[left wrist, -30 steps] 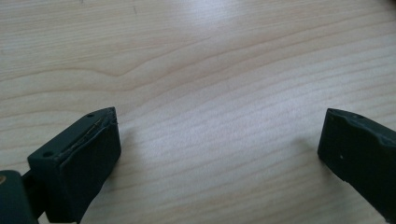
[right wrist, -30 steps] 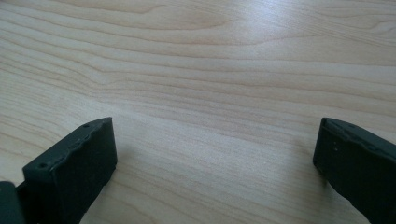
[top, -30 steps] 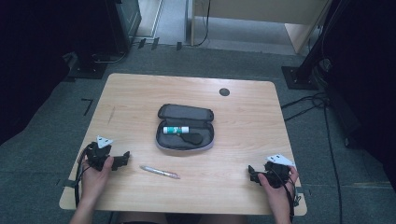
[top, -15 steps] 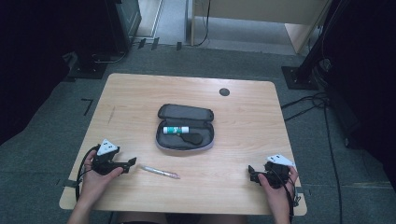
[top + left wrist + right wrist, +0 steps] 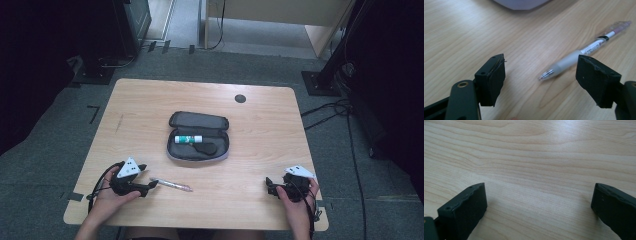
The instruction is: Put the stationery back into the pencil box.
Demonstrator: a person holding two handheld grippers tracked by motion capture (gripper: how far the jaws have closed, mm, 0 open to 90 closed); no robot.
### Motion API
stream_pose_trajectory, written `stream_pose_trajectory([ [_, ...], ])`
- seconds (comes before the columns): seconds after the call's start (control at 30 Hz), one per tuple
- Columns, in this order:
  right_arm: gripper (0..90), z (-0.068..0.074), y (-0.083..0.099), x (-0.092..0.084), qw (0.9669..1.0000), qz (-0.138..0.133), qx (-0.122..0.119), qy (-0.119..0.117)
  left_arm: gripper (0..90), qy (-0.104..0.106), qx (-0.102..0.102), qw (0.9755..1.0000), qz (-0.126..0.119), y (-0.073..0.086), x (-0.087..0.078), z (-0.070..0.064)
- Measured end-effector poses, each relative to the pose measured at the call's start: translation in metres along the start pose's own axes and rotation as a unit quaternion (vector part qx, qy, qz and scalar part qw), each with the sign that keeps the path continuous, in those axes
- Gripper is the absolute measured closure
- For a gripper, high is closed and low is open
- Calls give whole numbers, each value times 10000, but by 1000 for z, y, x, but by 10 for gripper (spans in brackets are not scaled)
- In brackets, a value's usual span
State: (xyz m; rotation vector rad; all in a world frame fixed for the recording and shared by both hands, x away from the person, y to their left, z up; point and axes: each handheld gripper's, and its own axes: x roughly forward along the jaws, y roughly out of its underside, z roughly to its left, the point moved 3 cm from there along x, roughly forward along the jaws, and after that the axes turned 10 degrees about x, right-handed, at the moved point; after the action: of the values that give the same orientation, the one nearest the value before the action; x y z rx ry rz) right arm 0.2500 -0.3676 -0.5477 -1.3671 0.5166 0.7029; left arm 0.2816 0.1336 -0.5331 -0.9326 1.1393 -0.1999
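1. Grey carpet lies around a light wooden table [image 5: 150, 100] with rounded corners; dark stands and cables sit on the floor at the far left and far right.
2. On the table's far side, right of centre, is a small round black disc [image 5: 240, 98].
3. Near the table's middle lies an open pencil case [image 5: 175, 150], its lid folded back toward the far side. Inside it are a white tube with a green band [image 5: 188, 139] and a dark rounded item [image 5: 209, 148] just to the right of it.
4. A clear pen [image 5: 173, 185] with a pale grip lies flat on the table, nearer than the case and to the left of centre, its length running left to right. In the left gripper view the pen [image 5: 584, 51] points its tip toward the camera.
5. At the near left, a hand holds the left gripper [image 5: 151, 185], which lies low over the table and points right at the pen's left end.
6. Its jaws have just been closing, yet they stand apart; the pen's tip lies ahead of the gap between them, and neither pad touches it.
7. At the near right, a hand holds the right gripper [image 5: 269, 186], well apart from the pen and pointing left.
8. In the right gripper view its jaws stand wide apart over bare wood, gripping nothing.
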Motion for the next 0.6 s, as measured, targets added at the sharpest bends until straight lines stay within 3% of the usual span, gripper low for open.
stream_pose_trajectory([
  [0.17, 0, 0, 0, 0, 10000, 1, 2, 0, 354, 243, 238, 9994, -18, -2, 5, -9],
  [0.3, 0, 0, 0, 0, 10000, 1, 1, -1, 420, 297, 356, 9989, 4, -2, 5, -12],
  [0.4, 0, 0, 0, 0, 10000, -5, 4, -2, 465, 355, 356, 9987, -25, -2, 5, -12],
  [0.47, 0, 0, 0, 0, 10000, 1, 2, -1, 562, 464, 328, 9984, -61, -3, 4, -12],
  [0.53, 0, 0, 0, 0, 10000, 1, 2, -2, 593, 427, 504, 9978, -49, -2, 4, -15],
  [0.6, 0, 0, 0, 0, 10000, -4, 4, -2, 679, 532, 631, 9966, -46, -3, 3, -17],
])
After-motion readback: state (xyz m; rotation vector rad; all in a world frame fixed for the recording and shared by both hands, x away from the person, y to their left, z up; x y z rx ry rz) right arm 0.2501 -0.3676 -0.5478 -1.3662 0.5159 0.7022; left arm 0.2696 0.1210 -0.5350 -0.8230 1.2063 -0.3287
